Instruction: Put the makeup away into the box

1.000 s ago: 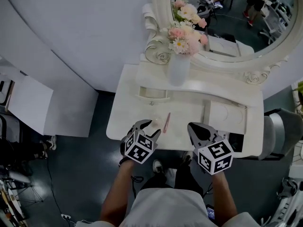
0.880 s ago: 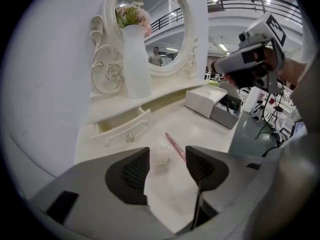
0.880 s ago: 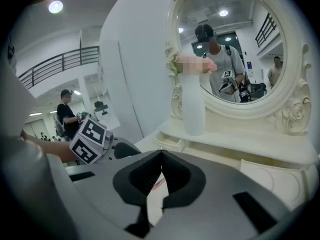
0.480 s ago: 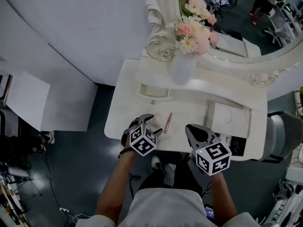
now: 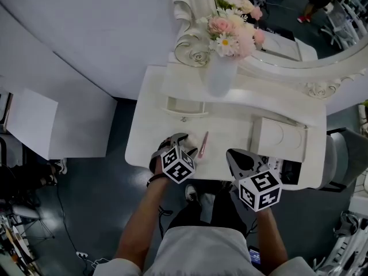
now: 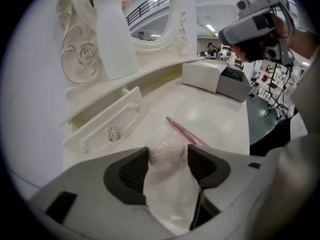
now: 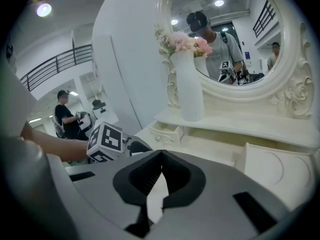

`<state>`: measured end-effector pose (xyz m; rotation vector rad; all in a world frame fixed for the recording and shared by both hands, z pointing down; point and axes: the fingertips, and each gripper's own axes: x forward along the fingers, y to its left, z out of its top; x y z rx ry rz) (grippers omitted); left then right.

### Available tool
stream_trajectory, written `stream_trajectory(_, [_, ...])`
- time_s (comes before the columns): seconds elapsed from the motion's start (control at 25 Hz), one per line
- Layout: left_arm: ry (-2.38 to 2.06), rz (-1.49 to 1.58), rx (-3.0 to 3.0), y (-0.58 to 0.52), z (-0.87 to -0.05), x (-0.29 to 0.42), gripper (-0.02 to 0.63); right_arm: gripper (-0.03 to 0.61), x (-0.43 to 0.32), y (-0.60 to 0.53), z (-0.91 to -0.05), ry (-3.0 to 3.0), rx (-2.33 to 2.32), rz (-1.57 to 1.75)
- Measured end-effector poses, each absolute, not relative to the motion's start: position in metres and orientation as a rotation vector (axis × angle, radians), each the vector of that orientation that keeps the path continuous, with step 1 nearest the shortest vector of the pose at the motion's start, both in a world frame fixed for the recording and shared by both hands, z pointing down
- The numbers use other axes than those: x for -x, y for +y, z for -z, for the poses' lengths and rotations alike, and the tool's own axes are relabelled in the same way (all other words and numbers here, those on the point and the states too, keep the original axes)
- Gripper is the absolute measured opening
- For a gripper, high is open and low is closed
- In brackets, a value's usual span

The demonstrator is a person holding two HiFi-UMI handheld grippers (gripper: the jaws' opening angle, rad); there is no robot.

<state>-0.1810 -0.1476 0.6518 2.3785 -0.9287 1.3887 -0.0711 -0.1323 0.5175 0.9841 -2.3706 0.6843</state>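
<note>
A small pale pink item in clear wrap (image 6: 167,151) lies on the white dressing table (image 5: 144,137). My left gripper (image 6: 168,157) stands open around it, pointing steeply down, a pad close on each side. Its jaws have just opened wide and then closed a little. In the head view the left gripper (image 5: 175,143) hides that item. A pink makeup pencil (image 5: 203,144) lies just right of it, also seen beyond the jaws (image 6: 187,132). The white box (image 5: 279,138) sits at the right. My right gripper (image 5: 236,157) hovers shut and empty at the table's front edge.
A white vase of flowers (image 5: 221,73) stands on the raised shelf below the mirror (image 5: 287,33). A small drawer (image 5: 185,106) under the shelf is pulled out. A dark grey thing (image 5: 287,171) sits in front of the box. A white panel (image 5: 34,125) leans at the left.
My left gripper has come down onto the table and now straddles the pale wrapped item, which showed beside it earlier. The right gripper sank a little.
</note>
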Motion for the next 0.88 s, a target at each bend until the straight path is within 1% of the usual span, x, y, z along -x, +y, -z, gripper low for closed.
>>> stream_trajectory(0.16, [-0.943, -1.408, -2.382, -0.148, -0.655, 0.183, 0.221, 0.0, 0.064, -0.127, -0.516, -2.361, -1.014, -0.689])
stream_trajectory(0.28, [-0.943, -1.393, -2.377, -0.147, -0.653, 0.183, 0.198, 0.0, 0.059, -0.123, -0.511, -2.364, -1.035, -0.68])
stream_trajectory(0.6, [-0.944, -1.401, -2.376, -0.129, -0.644, 0.188, 0.187, 0.0, 0.044, -0.109, -0.495, -2.369, -1.099, -0.65])
stream_trajectory(0.88, [-1.039, -1.308, -2.423, -0.108, -0.606, 0.19, 0.189, 0.0, 0.028, -0.086, -0.483, -2.372, -1.166, -0.631])
